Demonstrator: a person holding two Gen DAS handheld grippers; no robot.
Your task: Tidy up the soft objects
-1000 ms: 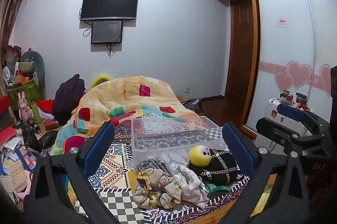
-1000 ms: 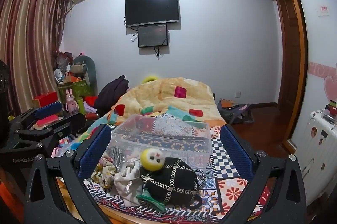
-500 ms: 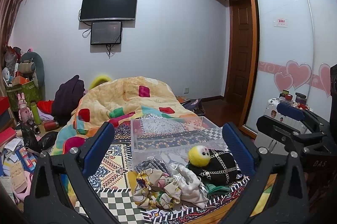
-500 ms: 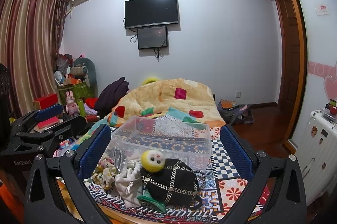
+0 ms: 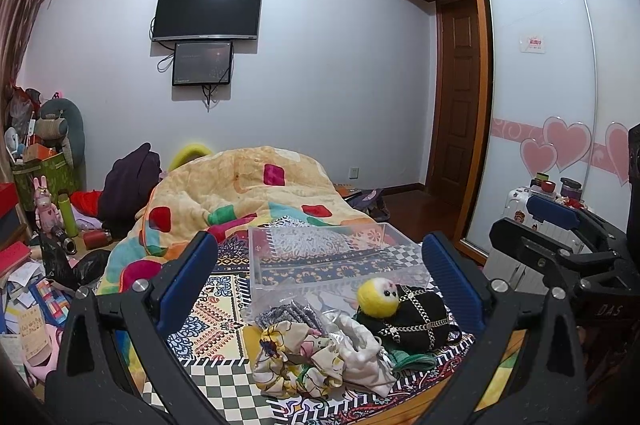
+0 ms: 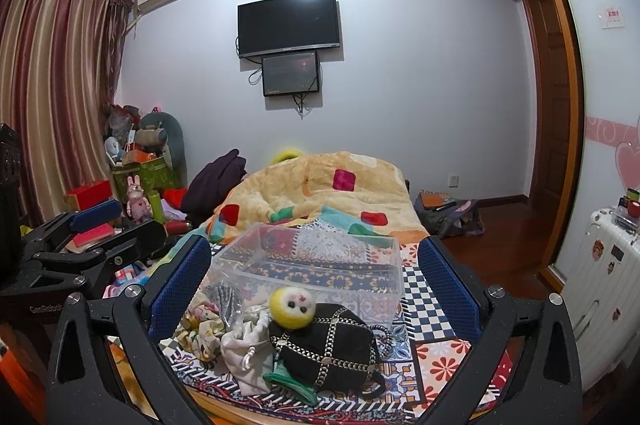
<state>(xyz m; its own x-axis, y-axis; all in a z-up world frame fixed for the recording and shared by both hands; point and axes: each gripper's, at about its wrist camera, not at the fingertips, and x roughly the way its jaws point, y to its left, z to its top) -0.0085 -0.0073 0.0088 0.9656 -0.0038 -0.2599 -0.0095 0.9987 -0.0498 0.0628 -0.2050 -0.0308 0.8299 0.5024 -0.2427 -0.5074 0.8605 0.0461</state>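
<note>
Both tongs gape above one clear bin, one black pouch.

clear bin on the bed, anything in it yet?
Empty. The patterned bedspread shows straight through the clear bin floor, and the soft pile still sits outside, in front of its near wall.

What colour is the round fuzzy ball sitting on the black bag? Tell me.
Yellow, with a pale face patch; the fuzzy ball shows best in the right wrist view, on the black bag.

Green cloth mostly under black bag
</note>
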